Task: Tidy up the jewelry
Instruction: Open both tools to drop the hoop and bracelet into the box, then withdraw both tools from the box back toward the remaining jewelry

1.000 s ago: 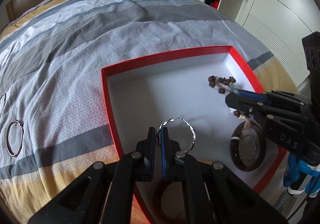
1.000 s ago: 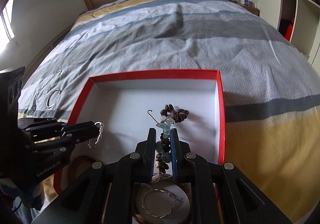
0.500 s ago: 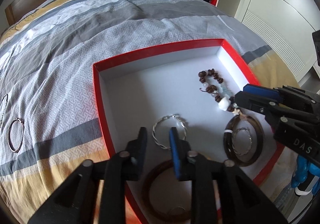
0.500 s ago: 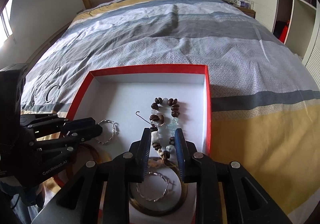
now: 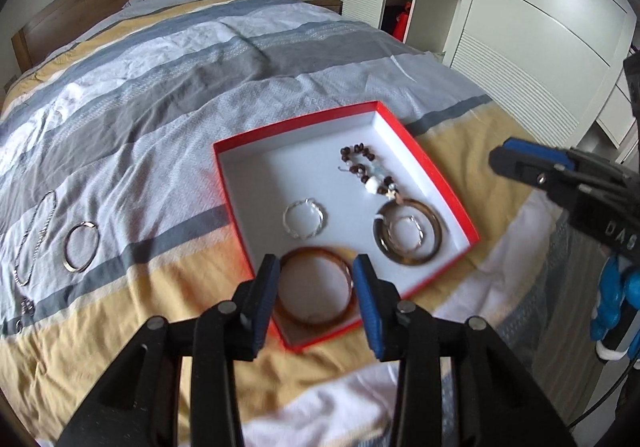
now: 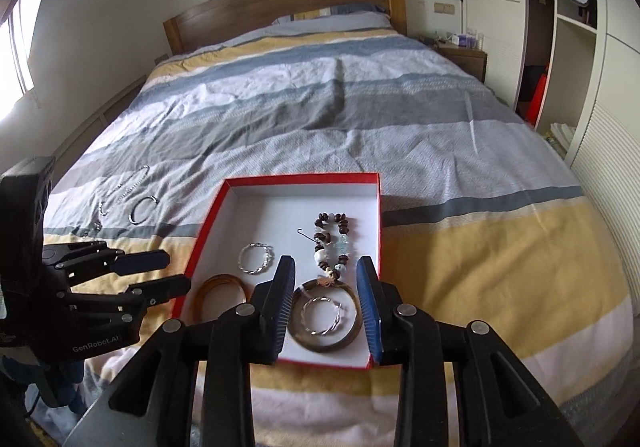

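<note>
Jaws spread on left gripper (image 5: pixel 316 279) and right gripper (image 6: pixel 326 283), just opening, nothing between pads. Both poised above near edge of red box (image 6: pixel 208 223) on striped bed (image 6: pixel 360 115). Inside box: twisted silver hoop (image 5: pixel 305 218) mid-floor, amber bangle (image 5: pixel 316 301) at near corner, bead string (image 6: pixel 334 237) along right side, its end touching dark bangle (image 6: pixel 326 343) ringing a second hoop (image 6: pixel 322 315). Left of box, on bedding: silver ring (image 5: pixel 81 246) and chain (image 5: pixel 35 237), well apart from box.

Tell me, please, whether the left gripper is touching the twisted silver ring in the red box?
Apart. The left wrist view shows the left gripper open above the box, with the twisted silver ring lying free on the white floor beyond its fingertips.
</note>
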The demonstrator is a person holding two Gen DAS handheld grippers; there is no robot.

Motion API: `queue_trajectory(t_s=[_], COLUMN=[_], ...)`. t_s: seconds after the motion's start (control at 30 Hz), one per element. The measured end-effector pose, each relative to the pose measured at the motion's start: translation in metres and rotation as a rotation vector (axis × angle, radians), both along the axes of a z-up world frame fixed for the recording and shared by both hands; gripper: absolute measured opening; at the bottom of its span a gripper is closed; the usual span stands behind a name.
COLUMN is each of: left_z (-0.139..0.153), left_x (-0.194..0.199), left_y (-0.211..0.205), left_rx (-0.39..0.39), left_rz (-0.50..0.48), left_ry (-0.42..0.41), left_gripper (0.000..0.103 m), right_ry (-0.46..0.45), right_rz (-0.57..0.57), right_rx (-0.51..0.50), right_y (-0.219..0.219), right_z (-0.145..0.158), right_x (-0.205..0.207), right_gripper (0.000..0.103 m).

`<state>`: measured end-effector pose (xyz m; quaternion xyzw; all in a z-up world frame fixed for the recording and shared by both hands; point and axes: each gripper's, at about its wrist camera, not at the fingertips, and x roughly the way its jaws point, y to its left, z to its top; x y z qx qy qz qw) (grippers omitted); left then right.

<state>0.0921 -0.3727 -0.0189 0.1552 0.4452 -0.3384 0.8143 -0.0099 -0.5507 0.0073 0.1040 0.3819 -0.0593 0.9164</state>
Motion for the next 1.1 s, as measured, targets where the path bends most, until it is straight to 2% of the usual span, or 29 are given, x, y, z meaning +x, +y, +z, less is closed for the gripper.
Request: queue_trajectory(t_s=[0.27,0.6,0.7,0.97,1.1], left_z=[0.033,0.064,0.071,0.082,0.087], left_x=[-0.038,-0.068,-0.079,-0.096,-0.11], left_y=[0.057,0.151,0.185,0.274,0.309], left_rx=[-0.028,-0.08,-0.083,-0.125,-0.119], left_rz=[0.039,0.133,0.173,0.308,0.371], left_ry=[-0.038,-0.09,-0.132,-0.167,-0.197], left_gripper=[0.038,0.038,0.038,0.038,0.038], right_ry=[-0.078,-0.136,-0.151,-0.203,-0.239], right_rz=[-0.011,0.016,0.022,0.071,0.1], right_rx=[-0.01,-0.02,-0.025,-0.04,-0.045], right_y=[0.036,0.102,0.121,0.166,0.182], right_z=[0.044,0.079,0.088,0.114,0.127], right_x=[-0.051,-0.096,-0.107,-0.131,-0.142], right_gripper=[0.037,0.039,0.039,0.04,0.043])
